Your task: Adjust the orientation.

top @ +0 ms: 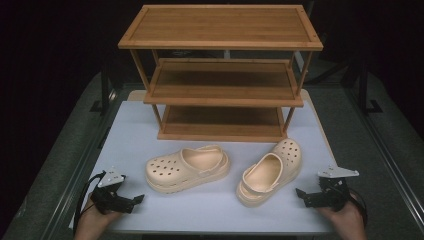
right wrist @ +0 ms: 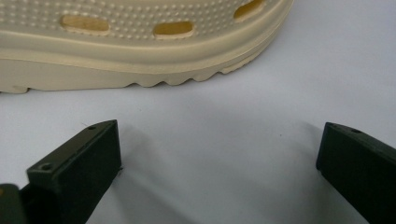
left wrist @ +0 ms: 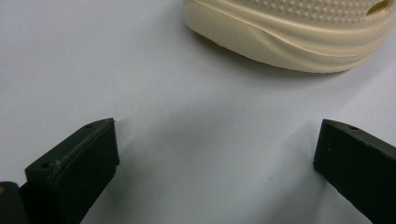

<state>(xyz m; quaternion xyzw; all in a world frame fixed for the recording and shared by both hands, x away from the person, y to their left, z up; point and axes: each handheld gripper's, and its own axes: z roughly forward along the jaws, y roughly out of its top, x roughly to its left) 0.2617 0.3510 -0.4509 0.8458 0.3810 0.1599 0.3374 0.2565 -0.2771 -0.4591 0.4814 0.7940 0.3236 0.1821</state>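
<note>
Two cream clogs lie on the white table top (top: pixel 135 125) in front of a wooden three-tier shelf rack (top: pixel 222 75). The left clog (top: pixel 188 167) lies crosswise with its toe to the left; the right clog (top: pixel 271 171) points away toward the rack. My left gripper (top: pixel 136 201) rests low at the table's near left corner, open, with nothing between its jaws. Its own view has the left clog's sole edge (left wrist: pixel 289 39) just ahead of the left gripper (left wrist: pixel 217 149). My right gripper (top: pixel 301 195) sits open at the near right, and the right clog's sole (right wrist: pixel 140 60) lies ahead of the right gripper (right wrist: pixel 219 149).
The rack's three shelves are bare. The table top ends in grey side surfaces (top: pixel 55 165) with dark rails to left and right. A hand holds each gripper at the table's near edge.
</note>
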